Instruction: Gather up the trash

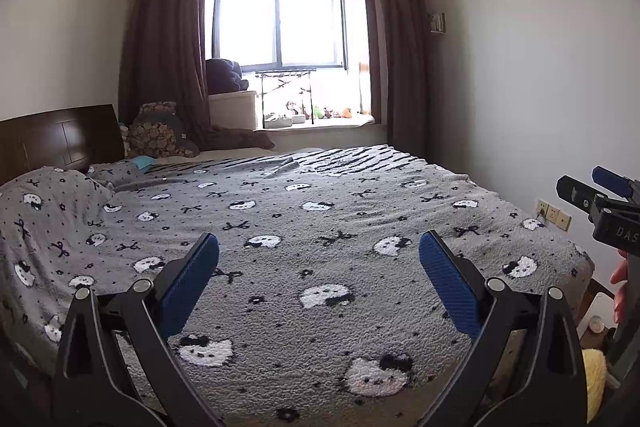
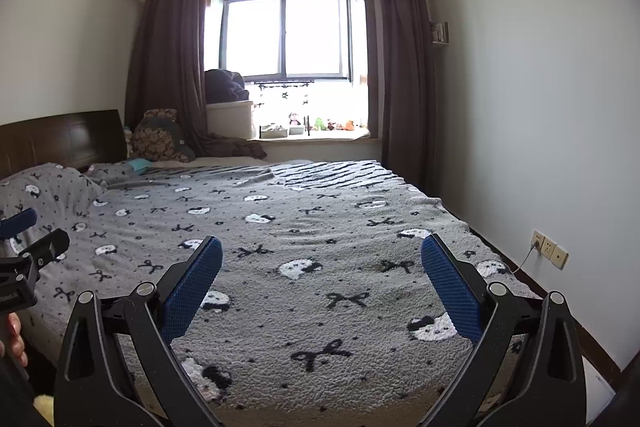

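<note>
Both of your wrist cameras sit low at the near side of the bed (image 1: 320,235), looking across it toward the window (image 1: 278,27) on the far wall. Your left view stands a little nearer the headboard (image 1: 60,139); your right view sits further from it, closer to the bare wall with the sockets (image 2: 550,249). Each looks out between its own spread claw fingers. Both views share the bed, window, curtains and headboard, and each catches the other claw at its edge.
</note>
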The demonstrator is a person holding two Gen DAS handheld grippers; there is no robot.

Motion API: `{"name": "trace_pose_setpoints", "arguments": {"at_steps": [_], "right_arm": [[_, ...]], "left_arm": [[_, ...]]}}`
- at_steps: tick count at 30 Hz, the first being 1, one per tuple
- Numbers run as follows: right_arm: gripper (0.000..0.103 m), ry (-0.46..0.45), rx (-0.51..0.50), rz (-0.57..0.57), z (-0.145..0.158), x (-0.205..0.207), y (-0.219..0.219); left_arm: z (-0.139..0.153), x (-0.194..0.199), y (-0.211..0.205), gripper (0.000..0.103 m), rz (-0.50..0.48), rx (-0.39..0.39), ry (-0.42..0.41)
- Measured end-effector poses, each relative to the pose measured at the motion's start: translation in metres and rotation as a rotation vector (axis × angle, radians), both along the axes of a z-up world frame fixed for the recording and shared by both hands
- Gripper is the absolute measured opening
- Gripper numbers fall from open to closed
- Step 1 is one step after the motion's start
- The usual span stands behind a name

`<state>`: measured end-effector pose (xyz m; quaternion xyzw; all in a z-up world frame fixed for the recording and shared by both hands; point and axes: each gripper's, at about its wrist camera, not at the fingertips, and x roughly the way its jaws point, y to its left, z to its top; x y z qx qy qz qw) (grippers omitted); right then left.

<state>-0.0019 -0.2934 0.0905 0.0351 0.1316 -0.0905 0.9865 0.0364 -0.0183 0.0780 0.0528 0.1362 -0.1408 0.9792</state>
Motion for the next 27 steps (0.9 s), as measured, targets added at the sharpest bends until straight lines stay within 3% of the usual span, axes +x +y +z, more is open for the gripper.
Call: {"name": "trace_pose_setpoints", "arguments": {"at_steps": [23,27], "right_arm": [[0.1,-0.006,0.003,0.013,0.0041,-0.0007,0.0032],[0.1,-0.004,0.002,0.014,0.0038,0.0004,0.002]], "left_arm": [[0.0044,-0.001,0.0065,0.095,0.036,0.002,-0.003],[0.005,-0.0008,0.0095,0.095,0.012,-0.037,0.017]]}}
